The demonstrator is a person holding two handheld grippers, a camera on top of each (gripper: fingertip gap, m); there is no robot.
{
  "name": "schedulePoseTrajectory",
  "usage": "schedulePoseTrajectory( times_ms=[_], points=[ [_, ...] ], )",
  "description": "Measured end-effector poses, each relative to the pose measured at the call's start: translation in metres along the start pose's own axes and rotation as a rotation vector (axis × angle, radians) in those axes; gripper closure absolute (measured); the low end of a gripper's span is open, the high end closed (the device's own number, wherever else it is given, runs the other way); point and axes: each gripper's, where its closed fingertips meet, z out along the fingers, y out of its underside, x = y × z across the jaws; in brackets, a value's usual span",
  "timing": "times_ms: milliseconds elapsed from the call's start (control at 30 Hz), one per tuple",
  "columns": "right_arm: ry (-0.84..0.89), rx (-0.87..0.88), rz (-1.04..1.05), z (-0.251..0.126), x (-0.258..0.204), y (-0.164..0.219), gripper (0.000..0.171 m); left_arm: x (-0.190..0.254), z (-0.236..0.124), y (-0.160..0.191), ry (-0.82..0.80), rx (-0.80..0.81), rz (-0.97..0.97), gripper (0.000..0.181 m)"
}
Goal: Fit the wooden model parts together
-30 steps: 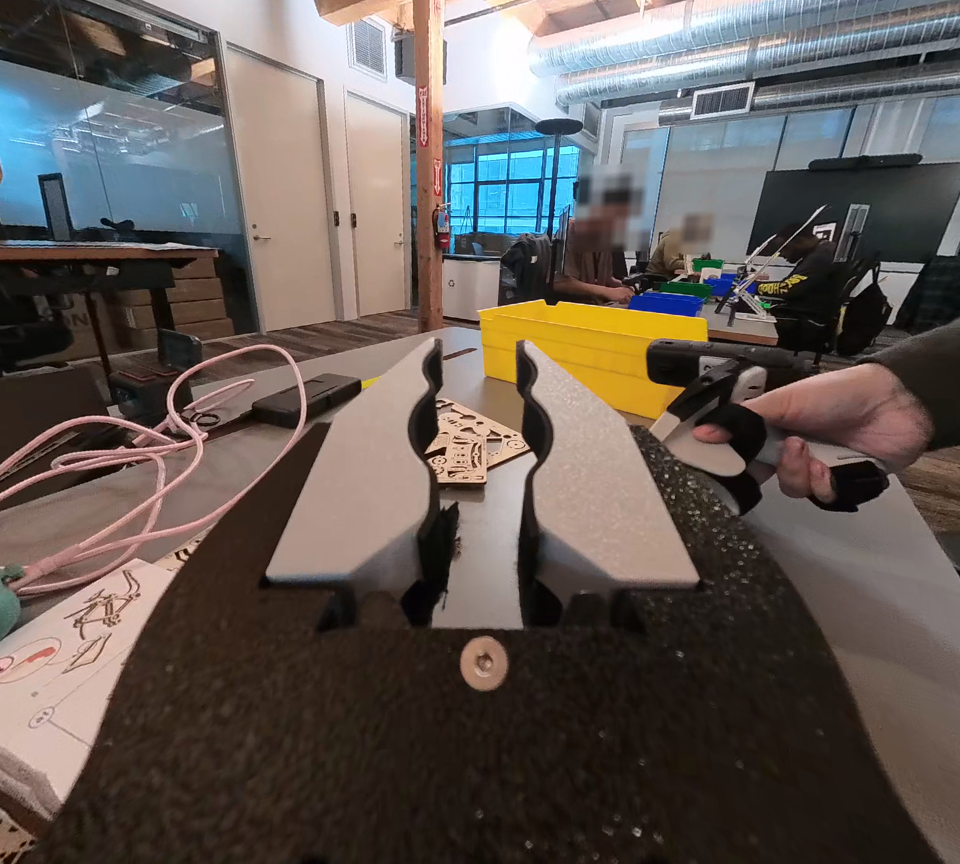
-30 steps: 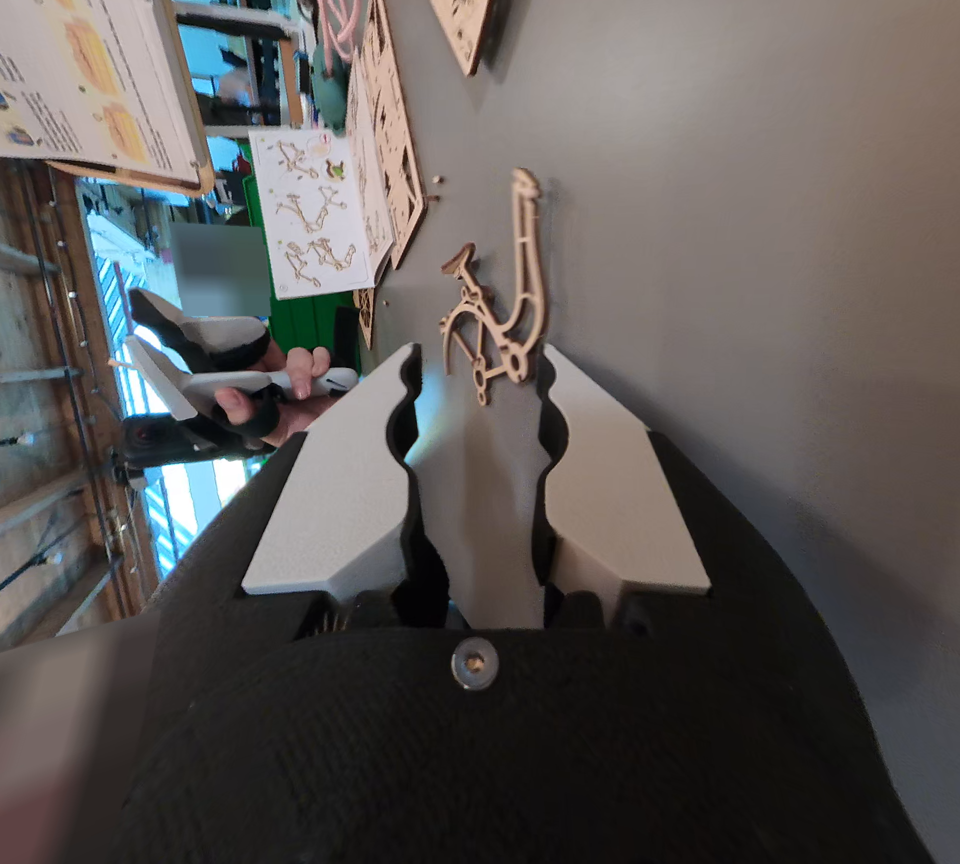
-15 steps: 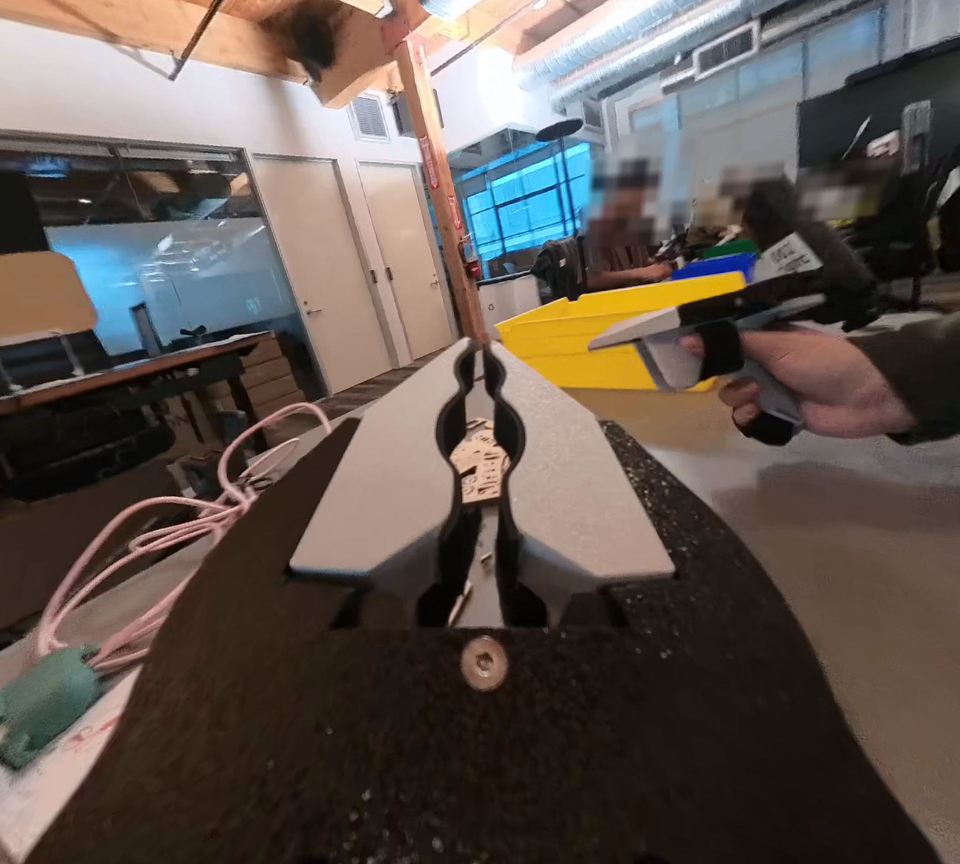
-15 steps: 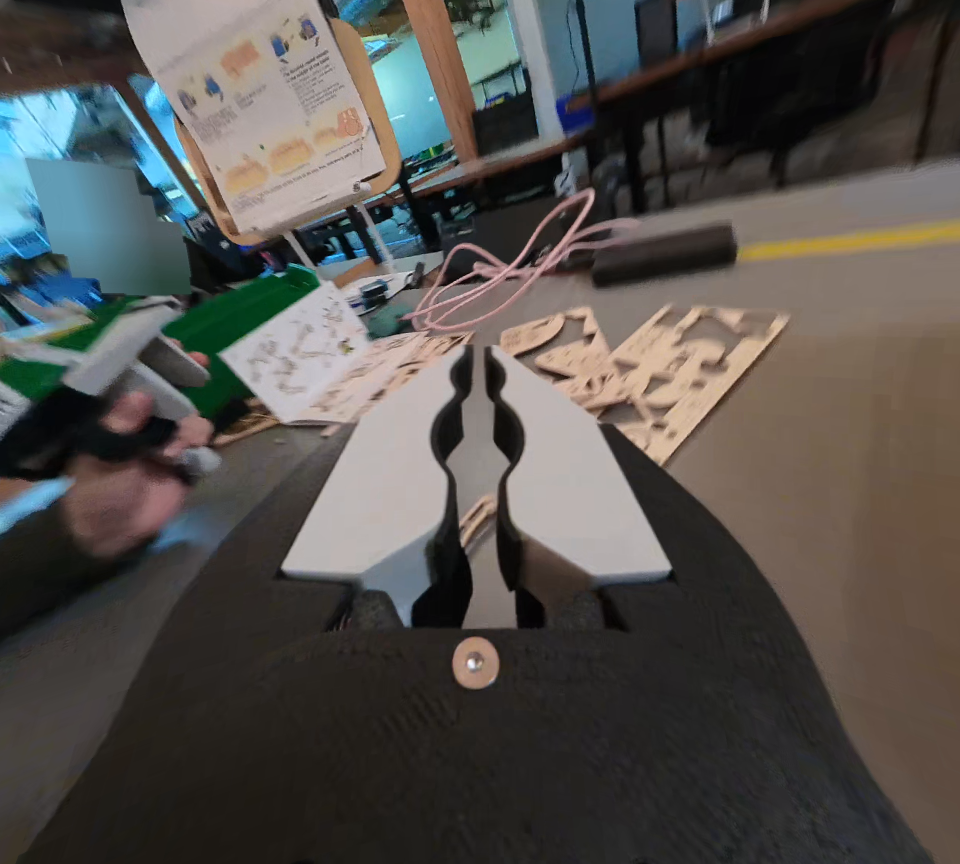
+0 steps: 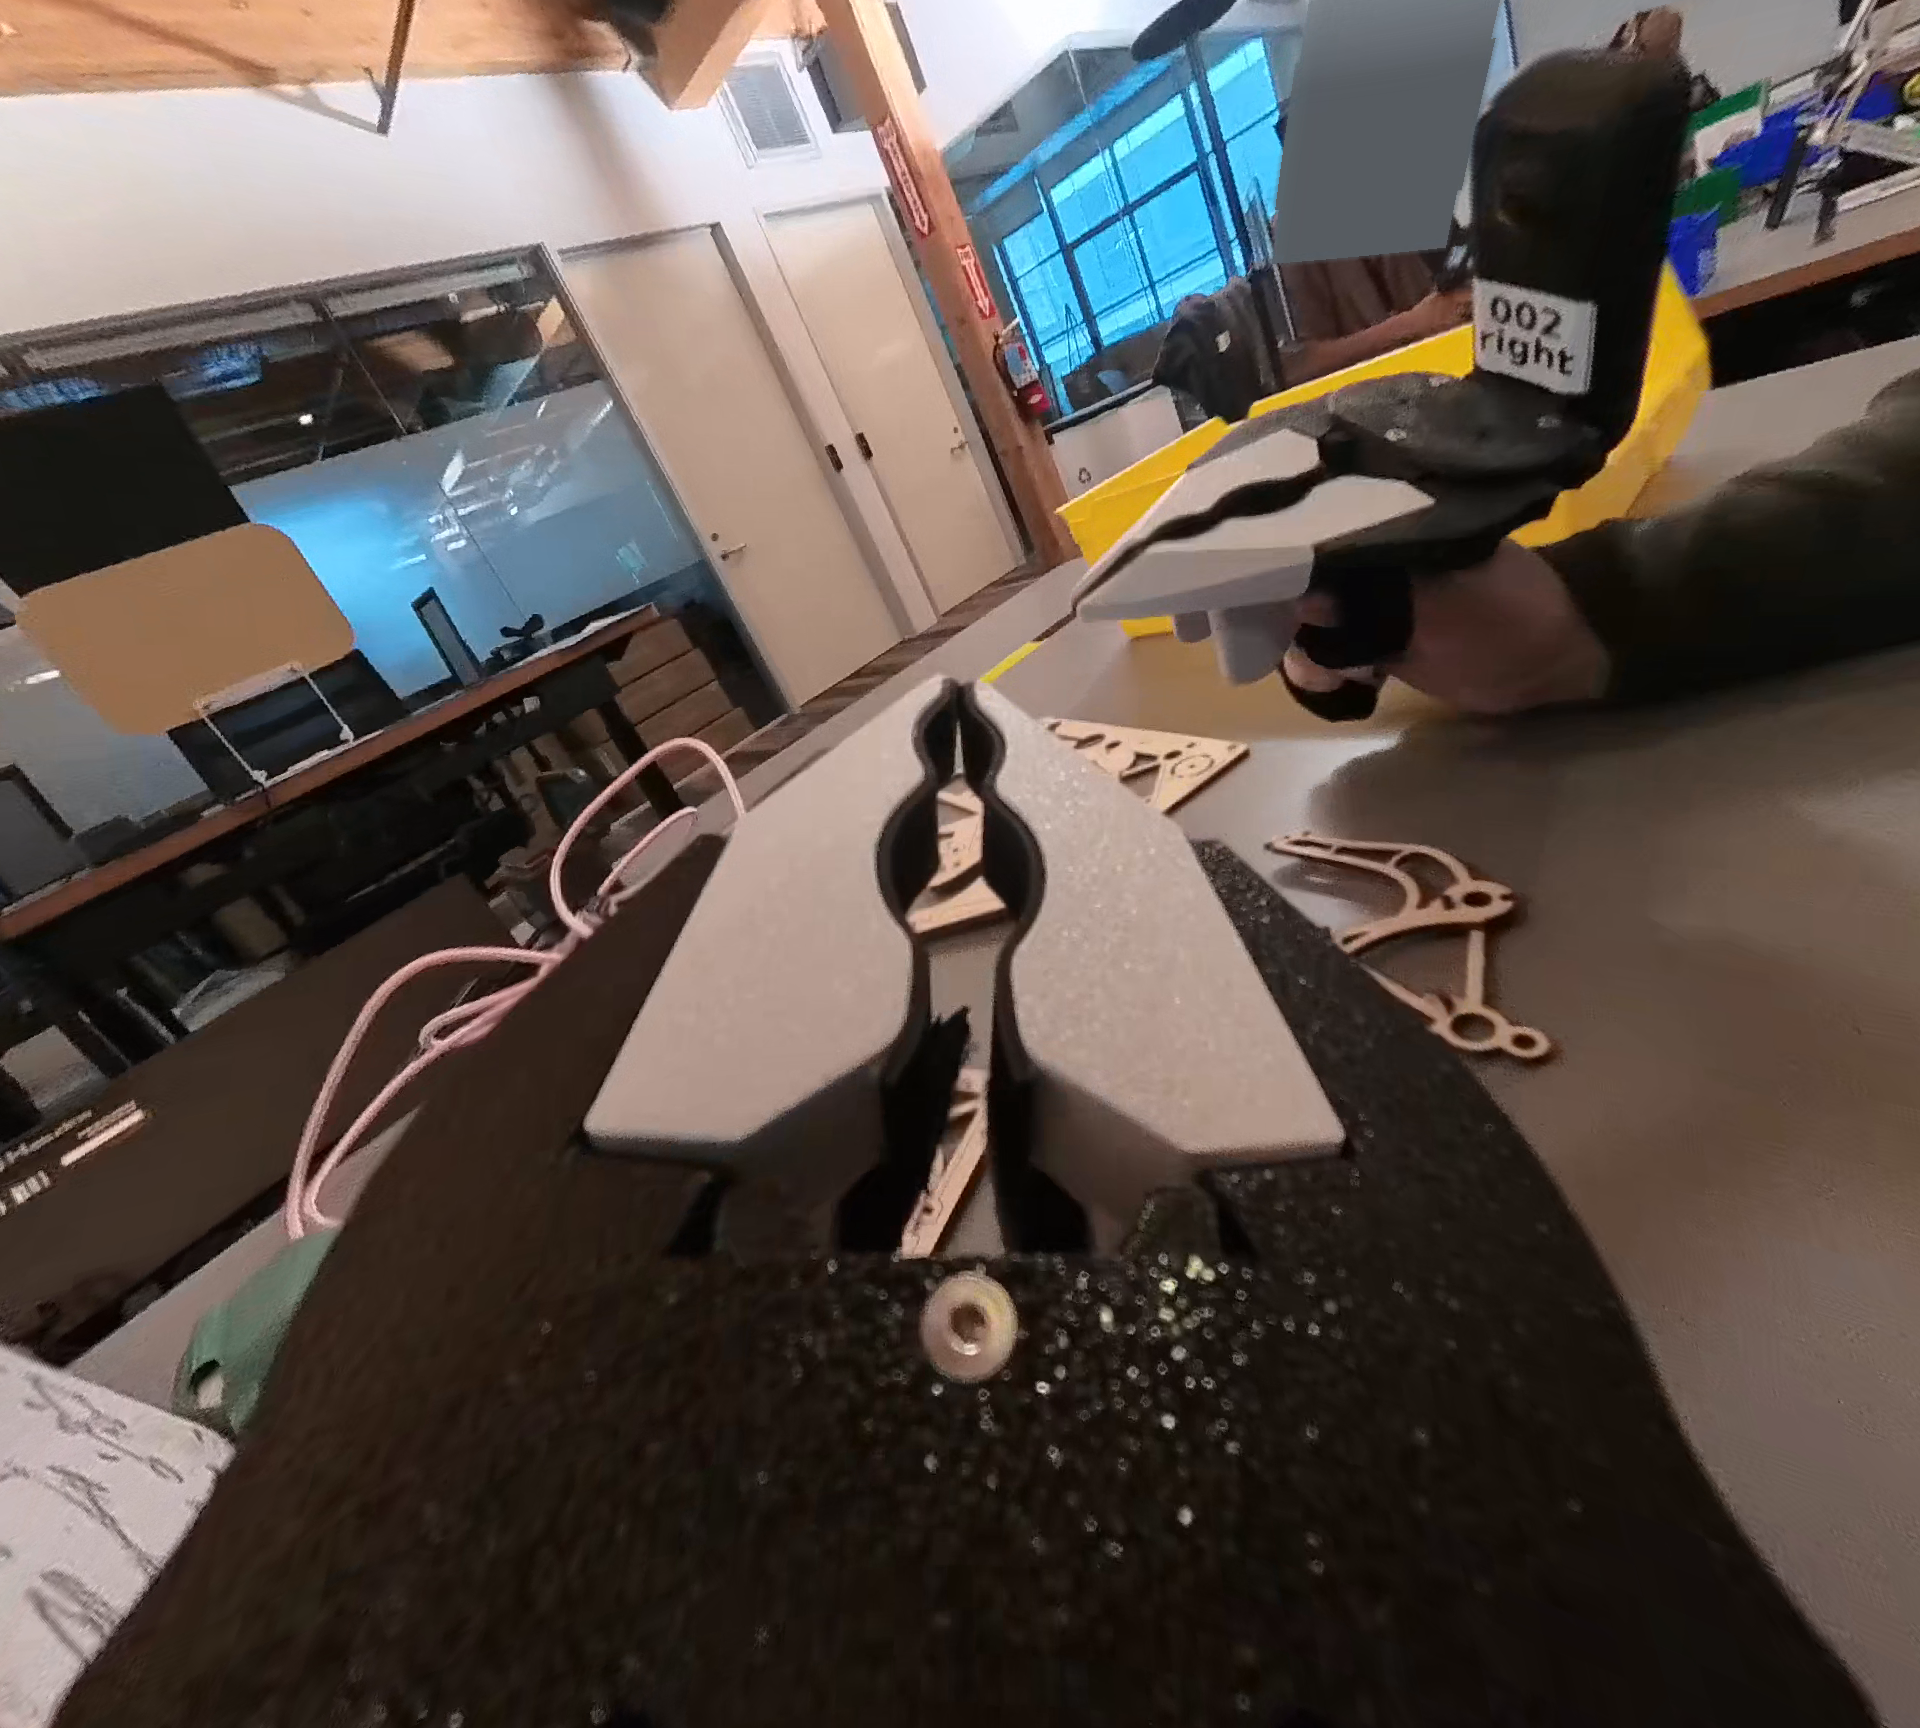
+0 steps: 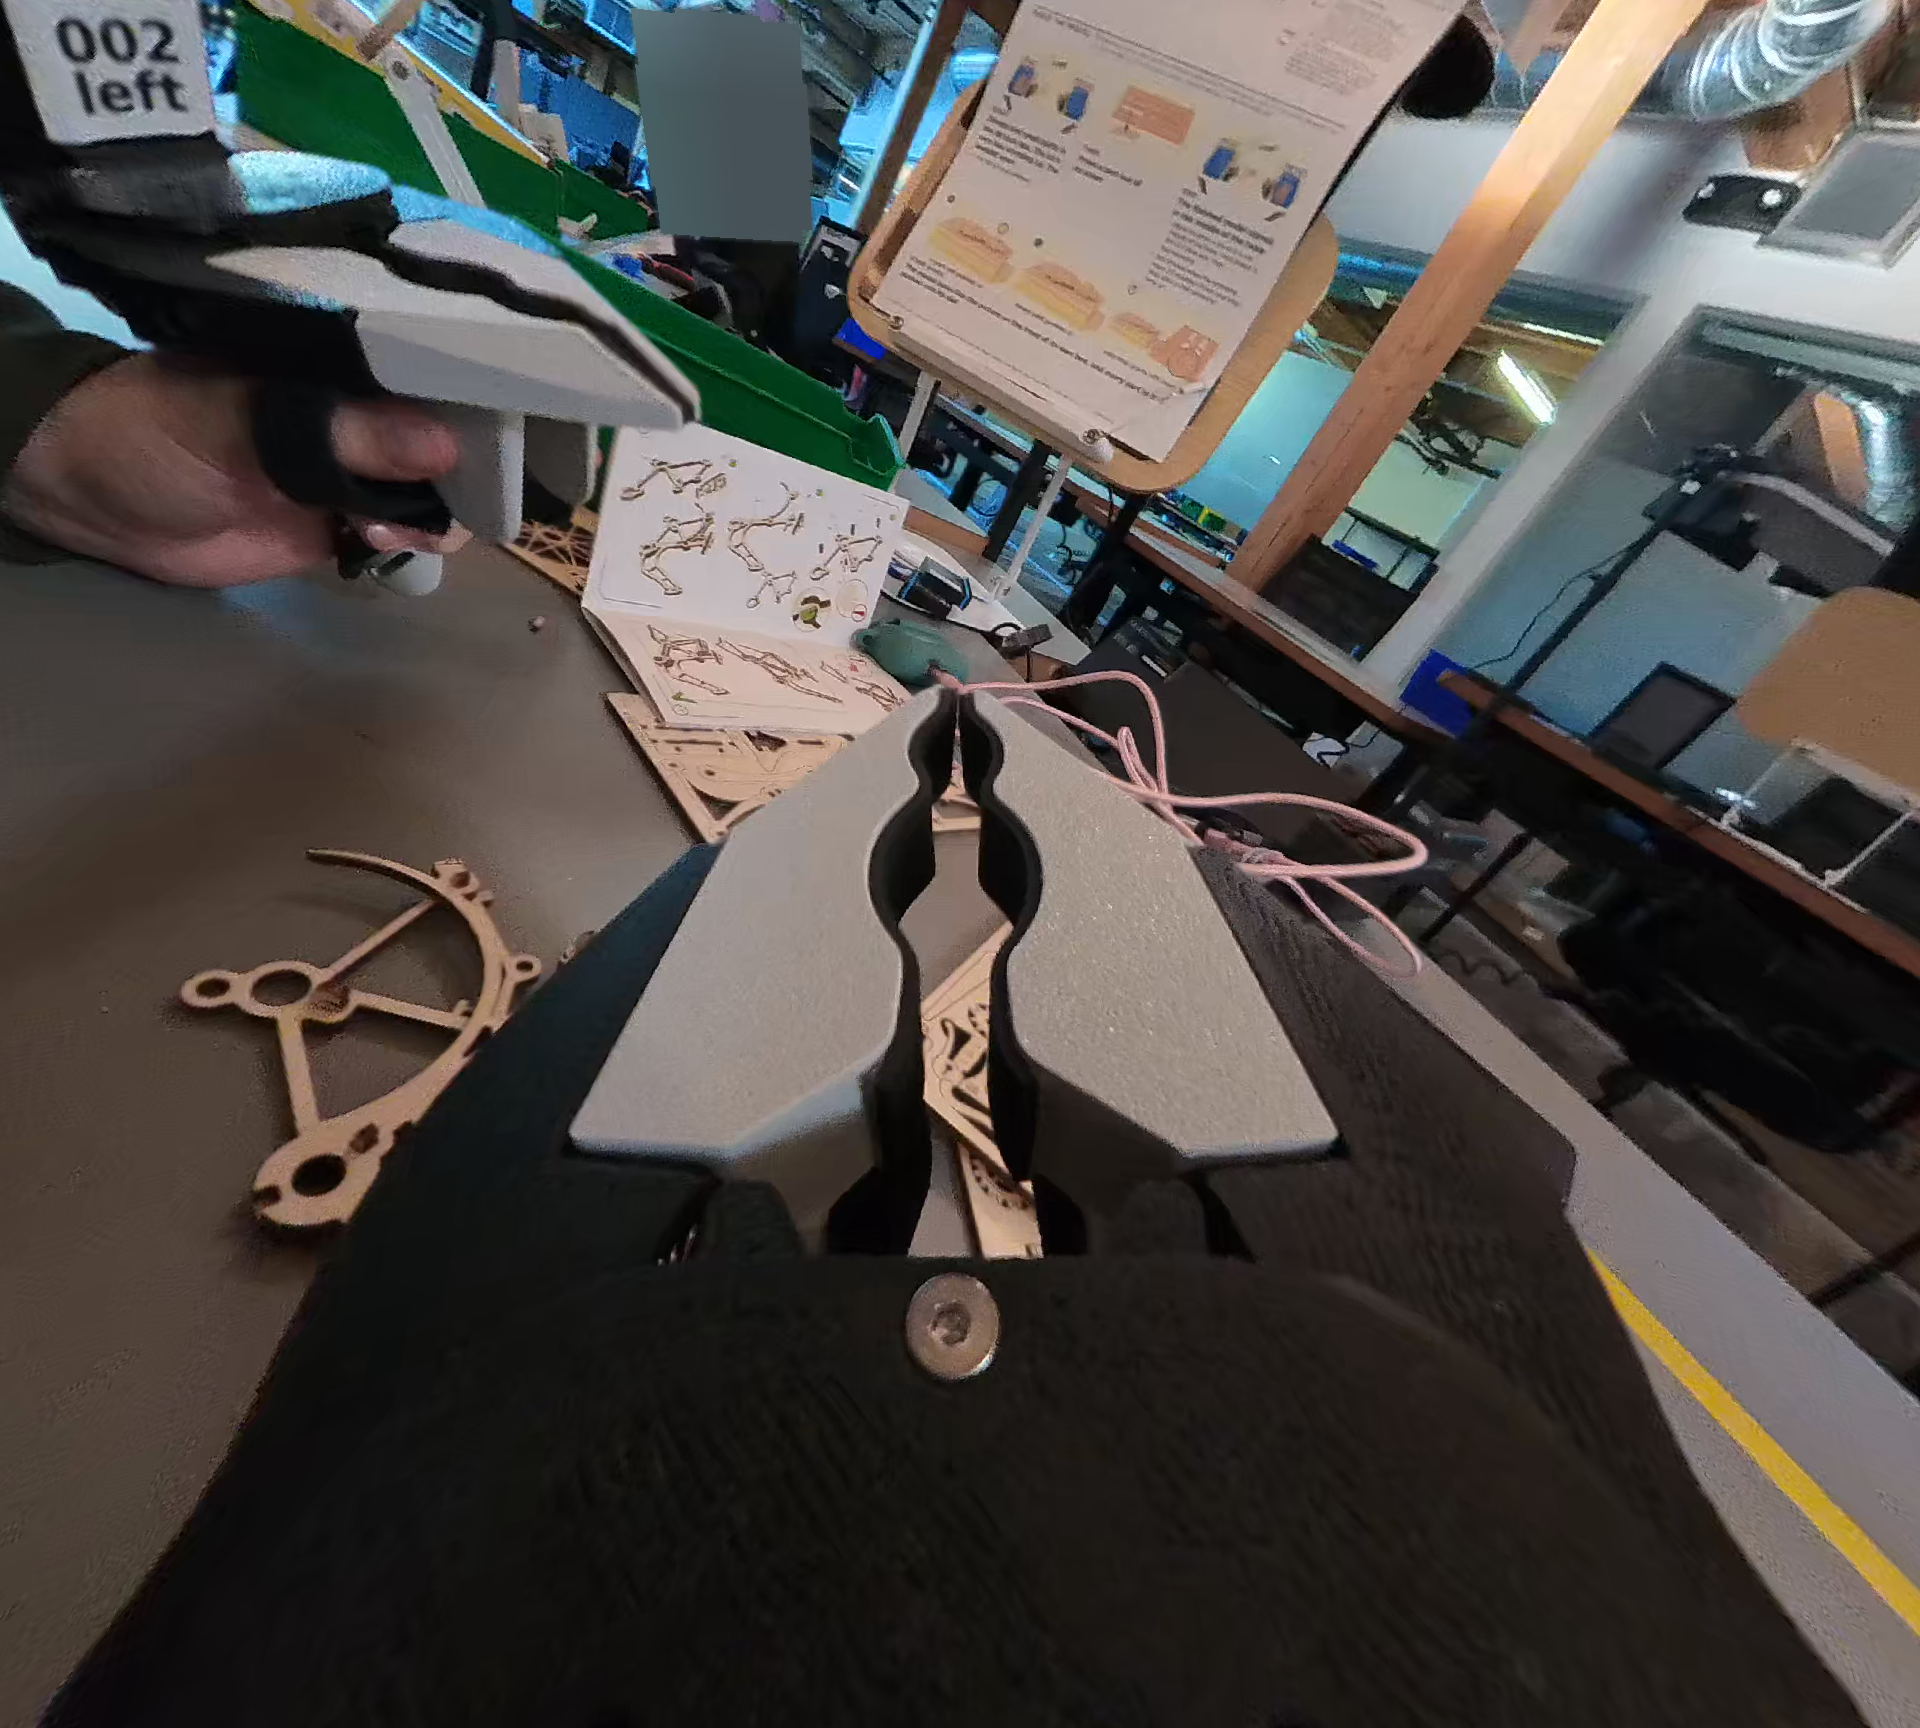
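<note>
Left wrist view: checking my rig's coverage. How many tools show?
2. The left tool fills the foreground, tips together; the right tool is at upper right, held by a hand above the table.

Two grippers are in play: the left gripper (image 5: 961, 702) and the right gripper (image 6: 956, 710), each held in one hand (image 5: 1496, 639). One assembled wooden frame piece (image 6: 343, 1003) lies alone at centre left of the right wrist view. At least two flat wooden cut-out sheets (image 6: 727, 759) show. One instruction booklet (image 6: 743, 577), one pink cable (image 6: 1226, 795), one yellow bin (image 5: 1351, 473), one green bin (image 6: 623, 307), one clipboard (image 6: 1174, 130).
</note>
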Motion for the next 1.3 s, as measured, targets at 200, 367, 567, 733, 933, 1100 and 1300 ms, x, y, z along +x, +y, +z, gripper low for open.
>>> schedulePoseTrajectory(
  times_ms=[200, 367, 567, 733, 933, 1100, 1300],
  points=[
    [-0.024, -0.012, 0.046, -0.008, 0.003, 0.005, 0.171, -0.014, 0.001, 0.017, -0.01, -0.094, -0.034, 0.181],
    [0.005, -0.138, 0.066, -0.007, 0.015, 0.029, 0.171, -0.075, -0.025, 0.068, -0.242, -0.477, 0.183, 0.147],
    [0.009, -0.203, 0.074, -0.007, 0.022, 0.043, 0.171, -0.084, -0.049, 0.109, -0.185, -0.745, 0.174, 0.168],
    [-0.006, -0.192, 0.095, -0.007, 0.021, 0.042, 0.171, -0.086, -0.066, 0.131, -0.185, -0.893, 0.041, 0.181],
    [-0.019, -0.196, 0.094, -0.008, 0.018, 0.042, 0.171, -0.099, -0.092, 0.141, -0.248, -1.044, -0.02, 0.18],
    [-0.01, -0.192, 0.11, -0.009, 0.021, 0.041, 0.171, -0.094, -0.103, 0.152, -0.219, -1.124, -0.061, 0.181],
    [-0.004, -0.19, 0.121, -0.01, 0.023, 0.041, 0.171, -0.092, -0.112, 0.155, -0.21, -1.19, -0.052, 0.181]
  ],
)
